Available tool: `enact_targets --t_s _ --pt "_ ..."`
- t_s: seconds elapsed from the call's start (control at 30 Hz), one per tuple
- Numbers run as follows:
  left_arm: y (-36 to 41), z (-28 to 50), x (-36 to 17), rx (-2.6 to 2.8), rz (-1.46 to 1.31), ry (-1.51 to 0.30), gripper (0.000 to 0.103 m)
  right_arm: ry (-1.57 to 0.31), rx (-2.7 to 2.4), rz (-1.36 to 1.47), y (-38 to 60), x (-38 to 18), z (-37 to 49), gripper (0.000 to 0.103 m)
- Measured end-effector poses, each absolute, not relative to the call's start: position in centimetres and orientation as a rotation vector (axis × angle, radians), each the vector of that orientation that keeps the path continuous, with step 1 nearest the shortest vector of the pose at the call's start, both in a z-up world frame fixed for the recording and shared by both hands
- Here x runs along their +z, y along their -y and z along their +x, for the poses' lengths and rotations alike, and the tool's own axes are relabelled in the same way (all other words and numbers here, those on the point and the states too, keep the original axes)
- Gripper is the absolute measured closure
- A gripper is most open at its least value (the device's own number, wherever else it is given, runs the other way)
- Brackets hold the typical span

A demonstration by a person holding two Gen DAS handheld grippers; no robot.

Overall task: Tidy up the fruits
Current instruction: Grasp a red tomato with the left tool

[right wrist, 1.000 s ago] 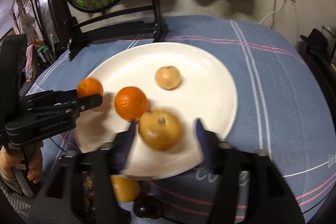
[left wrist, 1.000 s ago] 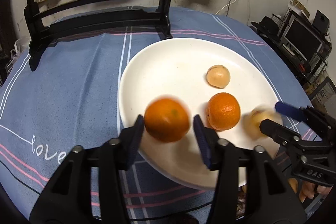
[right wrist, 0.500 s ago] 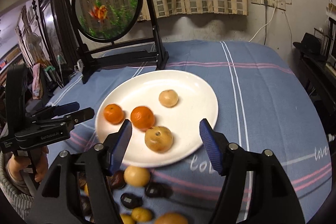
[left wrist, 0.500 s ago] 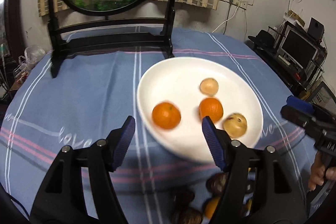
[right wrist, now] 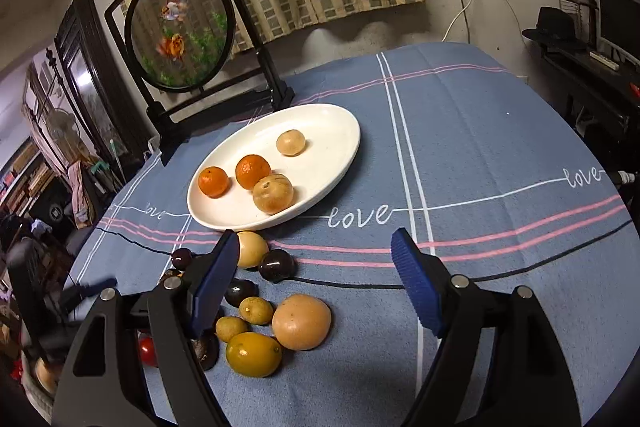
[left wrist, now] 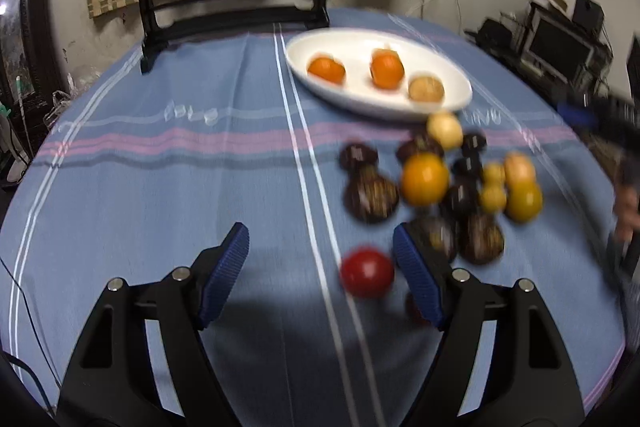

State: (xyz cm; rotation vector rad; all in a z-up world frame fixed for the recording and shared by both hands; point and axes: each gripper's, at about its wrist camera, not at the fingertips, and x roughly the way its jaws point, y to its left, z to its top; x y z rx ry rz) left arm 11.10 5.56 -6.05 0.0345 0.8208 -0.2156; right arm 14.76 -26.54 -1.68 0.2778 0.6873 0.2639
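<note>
A white plate (right wrist: 332,131) holds two oranges (right wrist: 214,181) (right wrist: 253,171) and two tan fruits (right wrist: 273,194) (right wrist: 291,142). Nearer on the blue cloth lies a loose pile: a large pale orange fruit (right wrist: 302,321), a yellow one (right wrist: 254,353), small yellow ones and dark ones (right wrist: 277,265). My right gripper (right wrist: 316,233) hovers over the pile, jaws opening, nothing between them. My left gripper (left wrist: 320,231) is also opening and empty above the cloth. A red fruit (left wrist: 367,271) lies by its right finger. The plate (left wrist: 344,45) is far ahead, and the pile's orange (left wrist: 425,179) is closer.
A round fish-picture screen on a black stand (right wrist: 180,31) rises behind the plate. The other gripper's blue tip (left wrist: 572,111) and a hand (left wrist: 628,203) show blurred at the right edge. A desk with a monitor (right wrist: 616,15) stands past the table's right side.
Both grippers have let go of an orange and a tan fruit on the plate, opened wider and drawn back toward the near side. The loose pile has come into view.
</note>
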Motion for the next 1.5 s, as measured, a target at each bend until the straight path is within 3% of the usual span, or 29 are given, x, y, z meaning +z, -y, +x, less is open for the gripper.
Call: enact_targets --t_s 0.3,0.43,0.5,0.93,1.03,1.5 --pt "-4.5 10.9 -6.9 -0.241 0.084 -0.855 0.029 -0.695 0.266 0.272 26.5 -1.6 14.8 0.024" --pt "-4.4 10.9 -7.0 -0.283 0.068 -0.863 0.055 -0.702 0.266 0.272 26.4 -1.5 14.7 0.024" --pt "-4.4 11.1 -7.1 -0.304 0.056 -0.871 0.060 -0.701 0.263 0.272 26.4 -1.5 14.7 0.024" --pt "-5.0 11.7 -7.5 -0.308 0.022 -0.912 0.062 -0.713 0.259 0.272 26.6 -1.6 14.7 0.024" --pt "-4.2 11.6 -7.5 -0.331 0.060 -0.910 0.071 -0.715 0.261 0.270 26.5 -1.7 14.6 0.024" --pt "-6.5 12.3 -7.6 -0.253 -0.033 -0.905 0.072 -0.833 0.305 0.179 24.4 -4.4 14.9 0.024"
